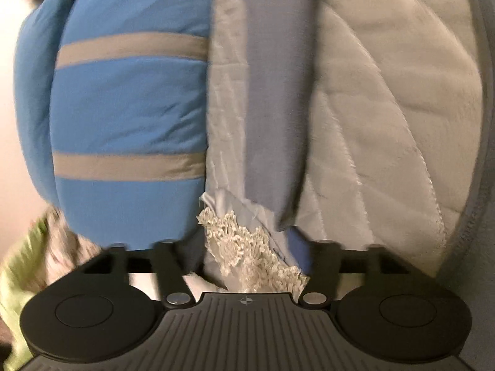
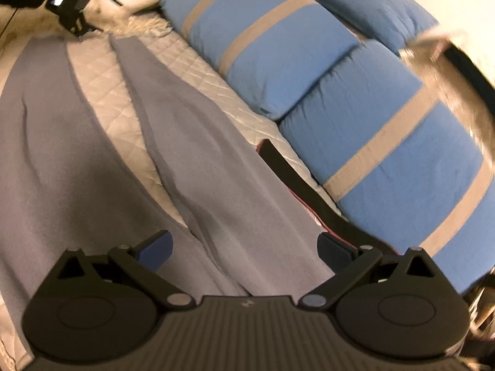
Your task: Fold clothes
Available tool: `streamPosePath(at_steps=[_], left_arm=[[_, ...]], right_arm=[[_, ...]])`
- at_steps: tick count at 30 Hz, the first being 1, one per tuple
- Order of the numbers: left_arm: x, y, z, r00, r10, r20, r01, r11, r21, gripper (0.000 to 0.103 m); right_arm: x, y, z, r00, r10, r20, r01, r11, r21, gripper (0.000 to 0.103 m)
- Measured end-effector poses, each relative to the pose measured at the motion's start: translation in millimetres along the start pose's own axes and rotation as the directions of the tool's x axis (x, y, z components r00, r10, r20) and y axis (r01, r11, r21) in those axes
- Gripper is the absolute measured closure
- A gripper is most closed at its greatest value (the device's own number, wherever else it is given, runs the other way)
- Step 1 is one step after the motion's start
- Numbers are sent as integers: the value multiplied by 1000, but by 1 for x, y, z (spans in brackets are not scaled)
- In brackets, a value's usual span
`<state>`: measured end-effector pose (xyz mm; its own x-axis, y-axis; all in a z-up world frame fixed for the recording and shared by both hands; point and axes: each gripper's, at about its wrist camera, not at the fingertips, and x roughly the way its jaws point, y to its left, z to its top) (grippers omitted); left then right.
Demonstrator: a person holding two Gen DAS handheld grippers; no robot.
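Observation:
A grey-lavender garment (image 2: 198,167) lies stretched in two long panels across a white quilted bed cover (image 2: 102,86). My right gripper (image 2: 244,247) hovers open over the near end of the right panel, blue pads (image 2: 156,249) apart, holding nothing. In the left wrist view the same garment (image 1: 272,92) runs away from my left gripper (image 1: 247,256), whose jaws are shut on its bunched end with cream lace trim (image 1: 238,244). The left gripper's body (image 2: 71,3) shows at the garment's far end in the right wrist view.
Blue pillows with grey stripes (image 2: 386,142) line the right side of the bed, also seen as a blue pillow (image 1: 123,108) in the left wrist view. A black strap (image 2: 297,179) lies between garment and pillows. Green cloth (image 1: 21,262) sits at the lower left.

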<state>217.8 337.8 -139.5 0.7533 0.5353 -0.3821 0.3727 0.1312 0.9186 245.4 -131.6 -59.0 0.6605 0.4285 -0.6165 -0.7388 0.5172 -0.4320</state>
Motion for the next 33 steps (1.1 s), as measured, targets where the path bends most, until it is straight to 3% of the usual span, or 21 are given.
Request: streamPosePath(at_steps=[2, 4, 6, 8, 9, 11, 15, 18, 20, 26, 31, 32, 33], left_arm=[[-4, 20, -2, 999, -34, 17, 35, 994, -102, 37], [-3, 44, -2, 996, -83, 31, 88, 968, -236, 37], [-5, 65, -4, 987, -148, 65, 162, 914, -372, 37], [-8, 82, -3, 971, -189, 149, 237, 855, -461, 35], [-9, 88, -2, 962, -199, 187, 267, 830, -489, 29], [-4, 90, 2, 954, -215, 209, 295, 794, -531, 20], [6, 94, 9, 936, -242, 256, 350, 714, -606, 20], [21, 97, 12, 919, -249, 304, 393, 626, -674, 20], [35, 96, 16, 910, -262, 321, 414, 585, -698, 21], [87, 85, 23, 882, -342, 323, 462, 501, -732, 21], [118, 84, 11, 860, -381, 338, 479, 377, -793, 22], [122, 84, 9, 849, -397, 349, 490, 343, -802, 25], [125, 85, 6, 832, -417, 366, 506, 299, -809, 34]], right_arm=[[-4, -15, -8, 1000, 26, 13, -26, 998, 51, 0], [-3, -32, -16, 999, 40, -28, -37, 993, 114, 0], [-2, -47, -25, 997, 33, -63, -22, 987, 159, 0], [-3, -59, -35, 998, -8, -67, 20, 983, 180, 0], [-2, -65, -39, 997, -6, -72, 20, 980, 199, 0], [-1, -76, -46, 996, 8, -89, 14, 971, 237, 0], [3, -98, -61, 992, 37, -121, 3, 950, 314, 0], [6, -115, -72, 990, 58, -130, -6, 930, 368, 0], [9, -126, -80, 991, 68, -115, -16, 916, 400, 0], [13, -161, -107, 993, 102, -65, -59, 877, 477, 0], [11, -182, -125, 994, 98, -46, -64, 873, 484, 0], [11, -185, -129, 994, 92, -54, -55, 876, 480, 0], [12, -189, -133, 994, 86, -61, -47, 878, 476, 0]])
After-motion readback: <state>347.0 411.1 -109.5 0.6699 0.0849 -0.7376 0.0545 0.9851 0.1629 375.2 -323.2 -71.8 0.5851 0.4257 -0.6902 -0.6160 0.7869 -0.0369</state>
